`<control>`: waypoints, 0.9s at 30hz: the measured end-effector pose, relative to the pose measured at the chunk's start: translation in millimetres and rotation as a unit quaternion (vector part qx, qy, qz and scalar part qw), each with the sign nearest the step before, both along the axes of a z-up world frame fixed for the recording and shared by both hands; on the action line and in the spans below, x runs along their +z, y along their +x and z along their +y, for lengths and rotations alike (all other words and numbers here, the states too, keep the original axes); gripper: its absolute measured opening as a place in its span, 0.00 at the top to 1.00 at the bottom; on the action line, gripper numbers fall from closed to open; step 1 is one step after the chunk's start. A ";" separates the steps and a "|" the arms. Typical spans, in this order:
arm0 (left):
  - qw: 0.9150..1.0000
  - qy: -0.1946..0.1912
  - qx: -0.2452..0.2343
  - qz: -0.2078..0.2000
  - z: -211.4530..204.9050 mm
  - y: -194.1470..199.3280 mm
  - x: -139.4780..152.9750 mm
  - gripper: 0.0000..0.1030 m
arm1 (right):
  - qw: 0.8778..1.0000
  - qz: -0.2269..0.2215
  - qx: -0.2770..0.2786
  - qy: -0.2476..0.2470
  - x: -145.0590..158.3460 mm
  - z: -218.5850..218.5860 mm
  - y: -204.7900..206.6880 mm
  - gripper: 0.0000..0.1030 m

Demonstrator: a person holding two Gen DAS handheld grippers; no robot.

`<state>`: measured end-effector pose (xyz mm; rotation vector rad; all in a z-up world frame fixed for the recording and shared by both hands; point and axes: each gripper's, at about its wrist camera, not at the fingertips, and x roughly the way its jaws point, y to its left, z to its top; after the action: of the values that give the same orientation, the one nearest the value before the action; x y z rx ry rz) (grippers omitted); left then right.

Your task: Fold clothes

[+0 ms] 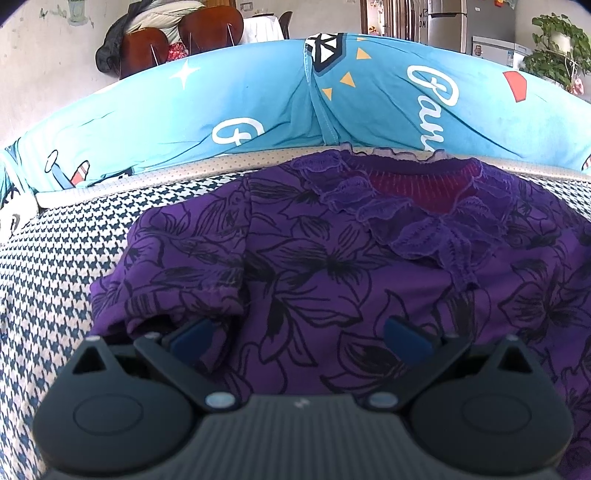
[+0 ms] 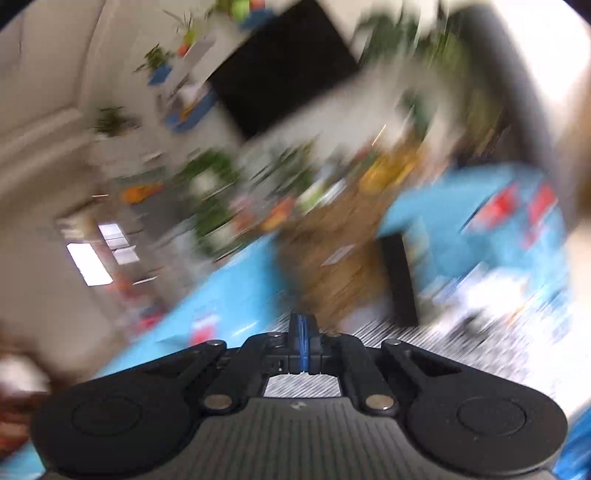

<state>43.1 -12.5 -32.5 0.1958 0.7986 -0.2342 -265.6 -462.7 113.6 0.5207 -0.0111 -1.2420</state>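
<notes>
A purple top [image 1: 332, 266] with black flower outlines, a lace collar [image 1: 424, 229] and a red inner neck lies flat on the houndstooth cover [image 1: 55, 288]. My left gripper [image 1: 299, 336] hovers low over its front, open, with both blue pads [image 1: 406, 339] spread above the cloth. The left pad sits at the folded sleeve edge [image 1: 177, 306]. In the right wrist view my right gripper [image 2: 303, 325] is shut, pads pressed together with nothing seen between them. It is raised and tilted, pointing out over the bed. That view is smeared by motion and the top is not in it.
A rolled blue printed quilt [image 1: 258, 107] runs along the far side of the bed. Behind it stand brown chairs [image 1: 147, 48], a fridge [image 1: 447, 18] and plants [image 1: 557, 48]. The blurred right wrist view shows blue bedding [image 2: 236, 295], a black screen [image 2: 280, 66] and plants [image 2: 210, 184].
</notes>
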 end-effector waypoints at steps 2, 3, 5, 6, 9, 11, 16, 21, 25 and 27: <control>1.000 0.000 -0.002 0.000 -0.3 -0.6 -0.2 0.00 | 1.000 0.019 0.008 -0.007 0.0 -1.2 2.7 0.92; 1.000 -0.001 -0.003 0.000 -0.5 -0.9 -0.3 0.00 | 0.999 0.017 0.029 0.005 -2.3 -3.4 5.2 0.92; 1.000 -0.003 -0.004 0.000 -1.0 -1.4 -0.6 0.00 | 0.997 0.015 0.064 0.035 -9.3 -7.1 11.2 0.92; 1.000 -0.005 -0.004 0.001 -1.2 -1.4 -0.5 0.00 | 0.995 0.022 0.081 0.047 -12.9 -7.1 16.0 0.92; 1.000 -0.013 -0.006 0.001 -1.1 -2.4 1.1 0.00 | 0.987 0.042 0.133 0.083 -23.6 -6.7 30.5 0.92; 1.000 -0.019 -0.006 -0.002 -0.5 -4.0 3.2 0.00 | 0.979 0.052 0.169 0.096 -31.9 0.2 38.4 0.92; 1.000 -0.027 -0.005 -0.003 1.2 -6.1 6.7 0.00 | 0.950 0.085 0.271 0.125 -60.3 21.5 68.8 0.90; 0.999 -0.031 -0.006 -0.004 2.9 -8.1 9.2 0.00 | 0.905 0.112 0.385 0.142 -84.5 57.7 104.1 0.75; 0.999 -0.032 -0.007 -0.007 5.8 -10.1 11.8 0.00 | 0.871 0.142 0.443 0.156 -105.2 90.4 122.3 0.70; 0.999 -0.033 -0.006 -0.008 7.6 -10.6 13.2 0.00 | 0.853 0.155 0.468 0.171 -118.9 103.7 129.7 0.69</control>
<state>32.5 -4.9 -19.3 0.1400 0.7725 -0.2688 -135.8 -359.0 -5.3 0.5228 0.6799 -0.3385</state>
